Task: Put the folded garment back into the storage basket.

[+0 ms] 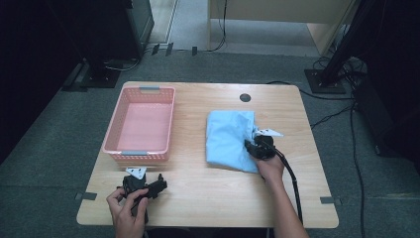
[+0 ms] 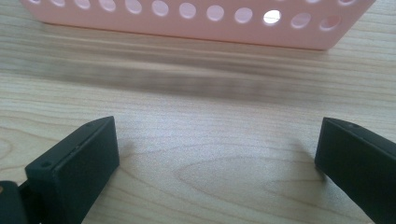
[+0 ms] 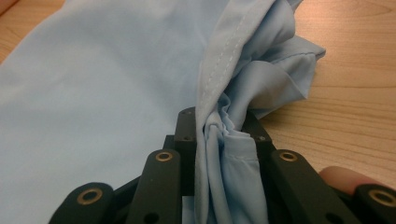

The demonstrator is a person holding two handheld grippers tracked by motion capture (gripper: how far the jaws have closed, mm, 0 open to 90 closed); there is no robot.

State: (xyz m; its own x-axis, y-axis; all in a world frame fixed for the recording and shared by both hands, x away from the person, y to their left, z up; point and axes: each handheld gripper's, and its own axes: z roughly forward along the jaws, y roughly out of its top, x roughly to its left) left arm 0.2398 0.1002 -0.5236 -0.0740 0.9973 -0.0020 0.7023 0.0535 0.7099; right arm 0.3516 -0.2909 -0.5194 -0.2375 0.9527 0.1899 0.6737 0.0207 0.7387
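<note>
Where the right claw (image 1: pixel 253 144) meets the light blue cloth (image 1: pixel 230 139), a gathered fold of the fabric is seen pinched between its jaws, which are clenched on it; the bunched hem (image 3: pixel 219 65) is shown rising from between them in the right gripper view. The cloth is spread on the right half of the bench (image 1: pixel 208 193), well apart from the pink basket (image 1: pixel 143 121), which stands at the left. The left claw (image 1: pixel 161 184) is held low near the front left edge of the bench, just in front of the basket, its jaws set wide apart and grasping nothing, with bare wood between them
</note>
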